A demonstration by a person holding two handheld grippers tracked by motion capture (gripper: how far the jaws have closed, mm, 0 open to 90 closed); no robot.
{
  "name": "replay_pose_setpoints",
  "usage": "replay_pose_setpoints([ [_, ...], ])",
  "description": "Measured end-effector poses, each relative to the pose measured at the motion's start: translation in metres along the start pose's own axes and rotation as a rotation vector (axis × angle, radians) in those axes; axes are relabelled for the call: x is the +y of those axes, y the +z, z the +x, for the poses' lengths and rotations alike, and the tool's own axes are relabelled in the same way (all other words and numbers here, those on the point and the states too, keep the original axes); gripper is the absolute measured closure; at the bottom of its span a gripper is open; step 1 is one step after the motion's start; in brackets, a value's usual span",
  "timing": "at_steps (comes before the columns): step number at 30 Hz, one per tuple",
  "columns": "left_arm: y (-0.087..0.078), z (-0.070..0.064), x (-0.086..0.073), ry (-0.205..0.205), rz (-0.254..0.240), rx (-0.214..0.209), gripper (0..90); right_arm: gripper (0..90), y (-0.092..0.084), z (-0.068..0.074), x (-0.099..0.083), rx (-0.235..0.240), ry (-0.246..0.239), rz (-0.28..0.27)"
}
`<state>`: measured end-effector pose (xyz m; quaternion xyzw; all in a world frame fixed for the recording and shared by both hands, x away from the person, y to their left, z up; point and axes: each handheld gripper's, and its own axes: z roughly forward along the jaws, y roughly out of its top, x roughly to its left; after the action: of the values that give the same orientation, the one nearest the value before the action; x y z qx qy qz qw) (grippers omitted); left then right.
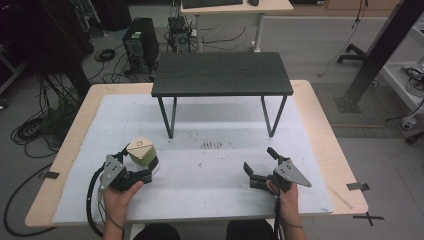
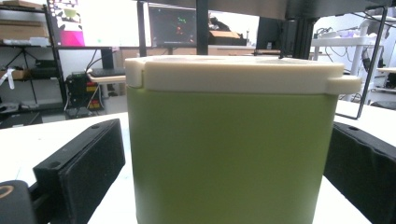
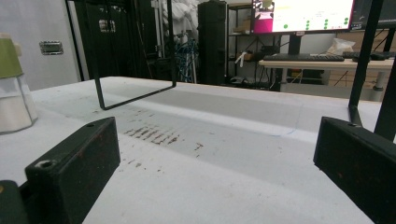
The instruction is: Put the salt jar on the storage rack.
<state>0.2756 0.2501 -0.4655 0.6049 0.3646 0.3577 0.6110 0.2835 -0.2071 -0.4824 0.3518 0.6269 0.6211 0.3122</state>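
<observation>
A green container (image 1: 143,154) with a cream lid sits on the white sheet (image 1: 210,180) covering the tabletop (image 1: 320,120), toward the near left. The lid's top carries a faint dark mark in the high view, too small to read. In the left gripper view the container (image 2: 229,154) has a smooth matte body with rounded corners, and the lid (image 2: 233,74) overhangs it with a small tab at the right and a hinge-like block at the left.

The left hand-held gripper (image 1: 137,167) has its 2 black jaws on either side of the container; in its own view a narrow gap shows between each pad and the green wall, so it is spread and not clamping. The right hand-held gripper (image 1: 260,161) rests on the sheet near the right, jaws wide apart with bare sheet between them.

Dark scuff marks (image 1: 217,145) streak the sheet at its middle. Behind them stands a small dark wood-grain shelf (image 1: 222,74) on thin black metal legs. From the right gripper view the container (image 3: 11,88) shows at the far left edge, and a screen with unreadable pink and green patches (image 3: 303,14) glows in the background.
</observation>
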Motion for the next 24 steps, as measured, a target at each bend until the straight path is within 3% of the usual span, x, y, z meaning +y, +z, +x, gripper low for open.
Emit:
replay_pose_setpoints([
  [24,-0.0001,-0.0002,-0.0001,0.001,0.0,0.002,0.7,0.1,-0.0001,0.0001,-0.0001,0.0,-0.003,-0.001],
])
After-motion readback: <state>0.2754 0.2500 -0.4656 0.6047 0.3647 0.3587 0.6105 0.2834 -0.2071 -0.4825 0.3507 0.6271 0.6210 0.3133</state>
